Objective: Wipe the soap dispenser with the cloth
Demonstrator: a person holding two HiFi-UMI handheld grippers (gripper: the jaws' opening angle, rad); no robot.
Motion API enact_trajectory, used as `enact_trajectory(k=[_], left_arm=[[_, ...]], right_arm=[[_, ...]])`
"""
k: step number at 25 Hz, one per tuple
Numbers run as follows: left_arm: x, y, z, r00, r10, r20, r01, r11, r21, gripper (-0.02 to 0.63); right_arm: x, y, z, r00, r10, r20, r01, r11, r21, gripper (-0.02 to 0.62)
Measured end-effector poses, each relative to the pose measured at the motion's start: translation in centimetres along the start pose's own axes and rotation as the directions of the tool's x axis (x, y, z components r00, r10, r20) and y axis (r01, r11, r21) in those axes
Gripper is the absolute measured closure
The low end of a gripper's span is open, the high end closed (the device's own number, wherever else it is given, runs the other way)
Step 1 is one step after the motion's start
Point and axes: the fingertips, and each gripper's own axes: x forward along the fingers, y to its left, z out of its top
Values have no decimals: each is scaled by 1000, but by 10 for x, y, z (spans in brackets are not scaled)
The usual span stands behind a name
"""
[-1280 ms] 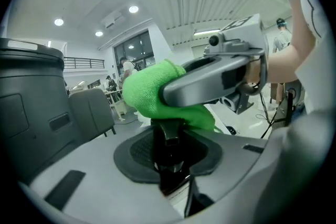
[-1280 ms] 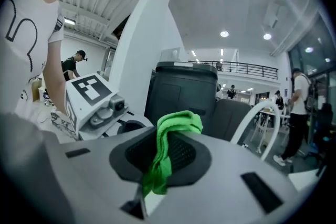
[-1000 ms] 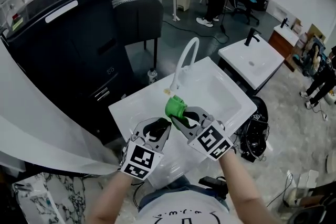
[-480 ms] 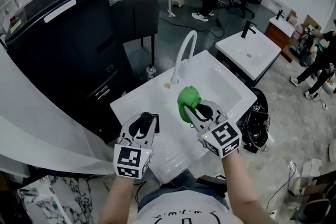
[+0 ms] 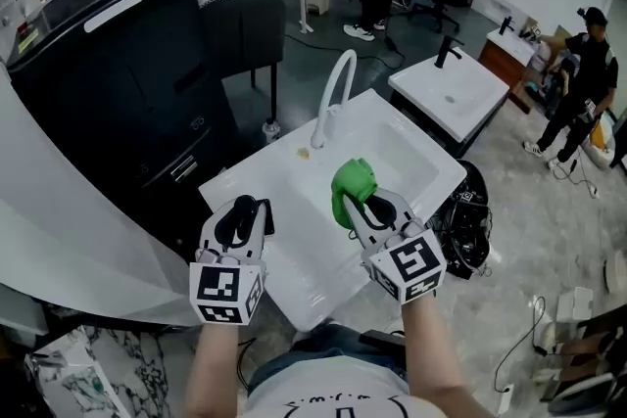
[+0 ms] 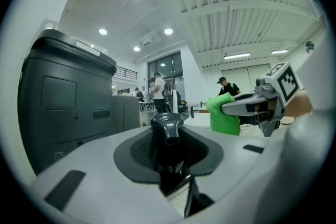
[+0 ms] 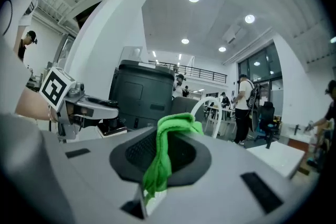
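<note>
With the left gripper [image 5: 243,209] clamped on the dark soap dispenser [image 6: 168,126] and the right gripper [image 5: 364,209] pinching the green cloth [image 5: 351,185], both apart above the sink [image 5: 294,173], the next move, I judge, must bring the cloth against the dispenser.

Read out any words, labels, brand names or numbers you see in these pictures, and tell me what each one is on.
Nothing can be read clearly.
Print on the person's white shirt: blurred and cut off, unreadable.
Small mark on the black cabinet: too small to read.
Marker cubes on the left gripper and right gripper: black-and-white square patterns only, no letters or digits.
</note>
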Motion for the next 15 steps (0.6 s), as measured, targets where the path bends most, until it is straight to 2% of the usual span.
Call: enact_trajectory(k=[7, 12, 15], left_arm=[[-6, 6, 31, 995, 73, 69, -75, 997, 23, 500], [-16, 1, 54, 990, 94, 103, -101, 993, 57, 500], [-24, 0, 60, 987, 113, 115, -117, 993, 30, 500]], right_arm=[[-26, -18, 28, 995, -75, 61, 75, 997, 12, 548], [-47, -33, 46, 987, -133, 90, 134, 991, -6, 548], [-57, -38, 49, 981, -170, 94, 174, 984, -34, 548]])
